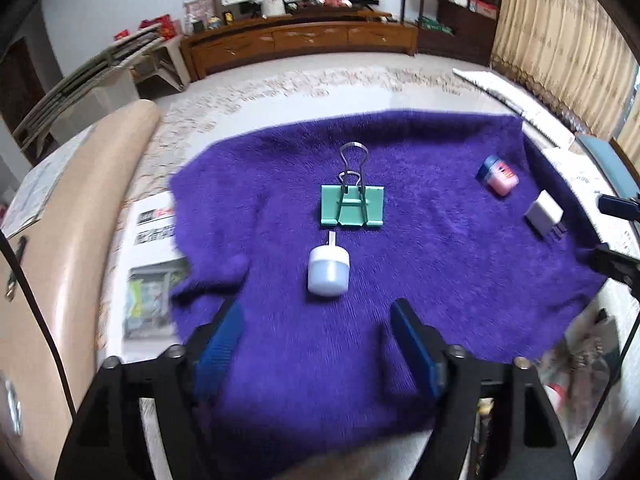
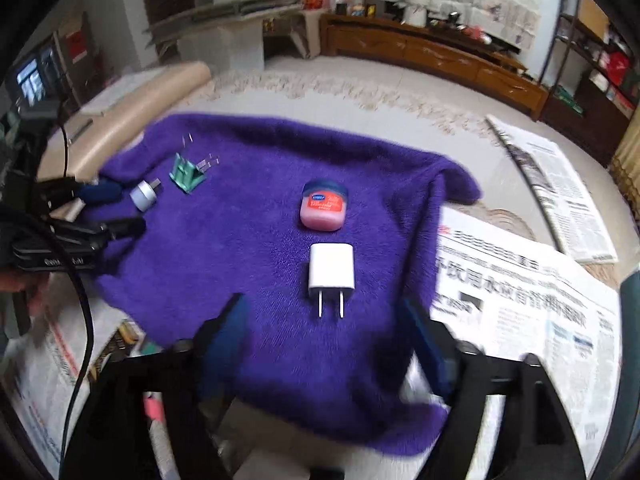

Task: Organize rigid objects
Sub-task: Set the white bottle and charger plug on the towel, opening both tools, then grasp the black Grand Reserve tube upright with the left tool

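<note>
Purple towel (image 1: 440,264): spread over newspapers (image 2: 520,288), its edges rumpled, with open pile around each item.

Left tool (image 1: 318,312): spread wide, empty; small bulb (image 1: 329,272) and green binder clip (image 1: 352,205) at its 12 o'clock.

Right tool (image 2: 324,316): spread wide, empty; white charger (image 2: 331,270) between its tips, pink jar (image 2: 323,206) beyond at 12 o'clock.

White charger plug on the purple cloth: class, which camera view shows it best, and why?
The right wrist view. There the white charger plug lies centred just ahead of the open right tool, both prongs plainly visible. In the left wrist view it sits small and blurred near the cloth's right edge, its prongs indistinct.
</note>
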